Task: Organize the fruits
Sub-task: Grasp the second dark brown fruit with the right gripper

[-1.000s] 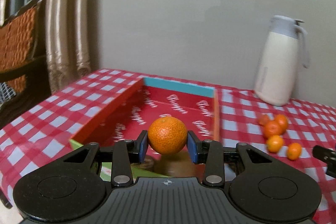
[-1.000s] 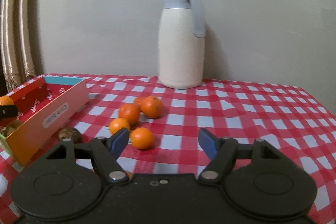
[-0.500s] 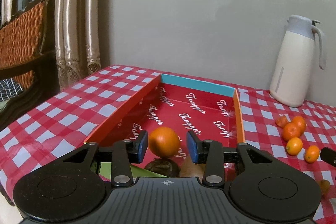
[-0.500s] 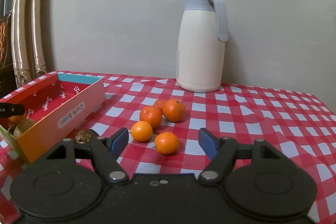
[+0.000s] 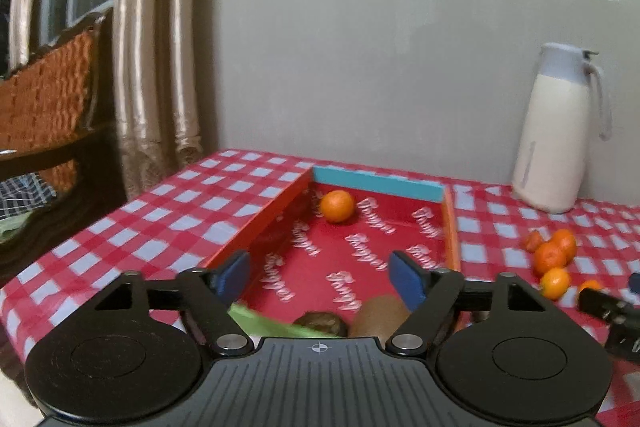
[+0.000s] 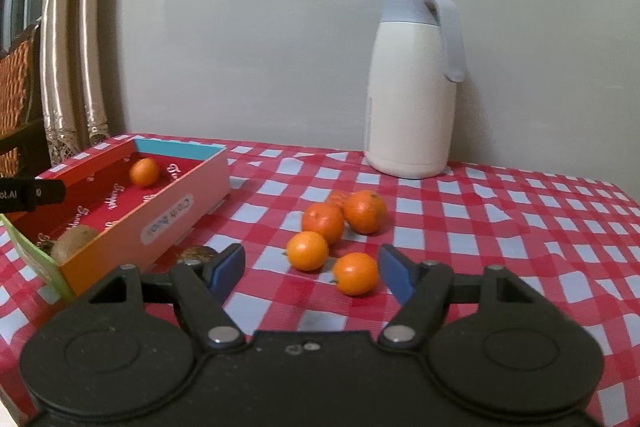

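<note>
Left wrist view: the left gripper (image 5: 320,275) hangs spread wide and empty over the red box (image 5: 256,227), whose long axis runs near to far, with an orange (image 5: 337,206) resting by the far blue end. Right wrist view: the right gripper (image 6: 311,271) is also spread wide, holding nothing, with the loose oranges (image 6: 338,233) on the tablecloth (image 6: 520,227) just beyond it and the box to the left.

Left wrist cam sits low at the near end of the long red cardboard box (image 5: 352,251), facing the wall. Right wrist cam looks from right of the box (image 6: 120,203), close over the surface. Both share it.
</note>
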`<move>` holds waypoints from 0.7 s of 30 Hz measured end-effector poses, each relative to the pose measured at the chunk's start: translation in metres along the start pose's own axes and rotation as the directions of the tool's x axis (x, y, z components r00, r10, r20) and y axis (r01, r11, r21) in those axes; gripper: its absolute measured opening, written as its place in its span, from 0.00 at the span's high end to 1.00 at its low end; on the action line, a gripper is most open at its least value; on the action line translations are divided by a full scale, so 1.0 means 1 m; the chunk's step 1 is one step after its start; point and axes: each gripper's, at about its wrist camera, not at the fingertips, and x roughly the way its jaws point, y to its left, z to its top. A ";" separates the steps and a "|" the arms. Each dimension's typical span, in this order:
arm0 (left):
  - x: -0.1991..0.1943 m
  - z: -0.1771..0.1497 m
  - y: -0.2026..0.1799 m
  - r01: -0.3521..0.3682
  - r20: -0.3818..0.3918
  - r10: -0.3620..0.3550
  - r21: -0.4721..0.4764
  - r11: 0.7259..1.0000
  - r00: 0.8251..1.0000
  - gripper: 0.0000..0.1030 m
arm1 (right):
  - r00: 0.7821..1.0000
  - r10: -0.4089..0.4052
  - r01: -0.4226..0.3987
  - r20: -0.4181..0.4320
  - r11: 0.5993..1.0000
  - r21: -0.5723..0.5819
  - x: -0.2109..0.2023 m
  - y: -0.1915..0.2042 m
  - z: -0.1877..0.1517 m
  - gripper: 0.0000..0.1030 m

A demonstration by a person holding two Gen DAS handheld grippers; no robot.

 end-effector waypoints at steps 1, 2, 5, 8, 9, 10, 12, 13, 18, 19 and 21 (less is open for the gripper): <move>0.001 -0.001 0.002 0.006 -0.016 -0.006 0.005 1.000 1.000 0.24 | 1.000 0.006 -0.006 -0.002 1.000 -0.001 0.001 0.002 0.000 0.30; -0.001 -0.001 0.004 0.010 -0.005 -0.010 0.005 1.000 1.000 0.24 | 1.000 0.012 -0.012 -0.003 1.000 -0.002 0.002 0.005 0.001 0.30; -0.001 -0.003 0.014 -0.024 0.000 0.024 0.002 1.000 1.000 0.23 | 1.000 0.031 -0.031 -0.005 1.000 -0.004 0.006 0.012 0.003 0.30; 0.001 -0.004 0.027 -0.032 -0.003 0.032 -0.019 0.999 0.999 0.23 | 0.998 0.054 -0.054 -0.017 0.998 -0.013 0.012 0.023 0.003 0.31; 0.002 -0.004 0.030 -0.039 -0.003 0.039 -0.018 0.999 0.999 0.23 | 0.998 0.062 -0.063 -0.022 0.998 -0.019 0.015 0.026 0.003 0.32; 0.002 -0.004 0.033 -0.041 -0.004 0.040 -0.024 0.999 0.999 0.23 | 0.997 0.069 -0.069 -0.029 0.997 -0.025 0.018 0.030 0.004 0.32; 0.003 -0.005 0.039 -0.047 -0.006 0.047 -0.027 0.999 0.999 0.23 | 0.996 0.076 -0.077 -0.043 0.996 -0.035 0.023 0.037 0.004 0.33; 0.005 -0.005 0.042 -0.052 -0.007 0.052 -0.027 0.998 0.999 0.23 | 0.996 0.078 -0.080 -0.051 0.996 -0.037 0.027 0.039 0.004 0.33; 0.007 -0.006 0.057 -0.074 -0.013 0.074 -0.036 0.997 0.997 0.23 | 0.992 0.089 -0.093 -0.092 0.995 -0.046 0.042 0.049 0.004 0.35; 0.008 -0.006 0.061 -0.078 -0.014 0.077 -0.042 0.996 0.997 0.23 | 0.991 0.092 -0.097 -0.098 0.994 -0.048 0.044 0.051 0.004 0.36; 0.009 -0.007 0.067 -0.084 -0.017 0.083 -0.048 0.995 0.996 0.22 | 0.990 0.093 -0.099 -0.108 0.994 -0.055 0.048 0.053 0.004 0.37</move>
